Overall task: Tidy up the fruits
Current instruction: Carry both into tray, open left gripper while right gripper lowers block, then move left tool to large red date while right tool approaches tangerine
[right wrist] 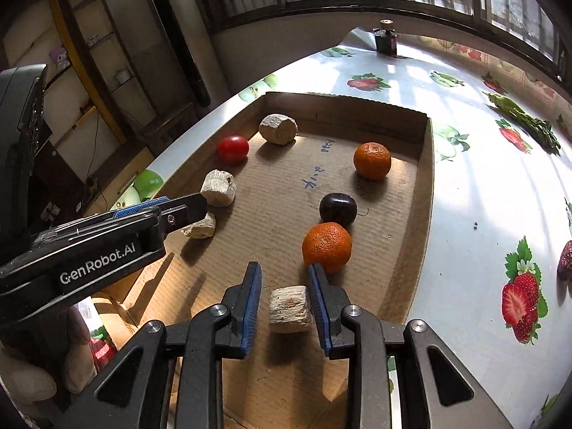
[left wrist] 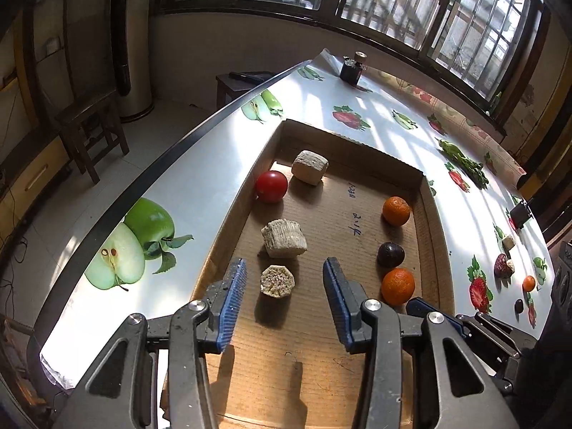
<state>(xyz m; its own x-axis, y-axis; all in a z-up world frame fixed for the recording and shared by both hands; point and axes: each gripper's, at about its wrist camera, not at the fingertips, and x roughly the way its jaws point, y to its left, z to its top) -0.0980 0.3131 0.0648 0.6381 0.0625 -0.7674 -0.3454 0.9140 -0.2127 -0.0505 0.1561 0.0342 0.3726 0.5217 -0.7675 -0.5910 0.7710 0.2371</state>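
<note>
- On my far left, the tomato (left wrist: 271,186) sits against the left wall of the cardboard tray (left wrist: 434,214), with a pale corn-cob chunk (left wrist: 309,167) just beside it at the back; I'd leave both alone.
- The left gripper (left wrist: 284,276) hangs over the tray's left half with its jaws spread wide and nothing between the pads. A small cob piece (left wrist: 277,281) stands on end in the gap, touching neither pad, and a bigger cob chunk (left wrist: 284,238) lies just beyond.
- If this hand takes the small piece, I'd lower until the pads flank its sides before closing (it looks crumbly, so a gentle squeeze).
- Middle of the tray: bare cardboard with blue handwriting, room to set things down.
- The right gripper (right wrist: 285,295) has another cob chunk (right wrist: 290,308) between its pads; the right pad looks to touch it, but a sliver of gap shows on the left, so I judge it partly open, not yet pinching.
- I'd close slowly and check the chunk stays square, since the near orange (right wrist: 326,246) sits right at the right fingertip and could get nudged.
- Further right in the row: a dark plum (right wrist: 338,208), then the far orange (right wrist: 372,161).
- I judge cobs belong left, so I'd carry this chunk there (low, clear of the left gripper).
</note>
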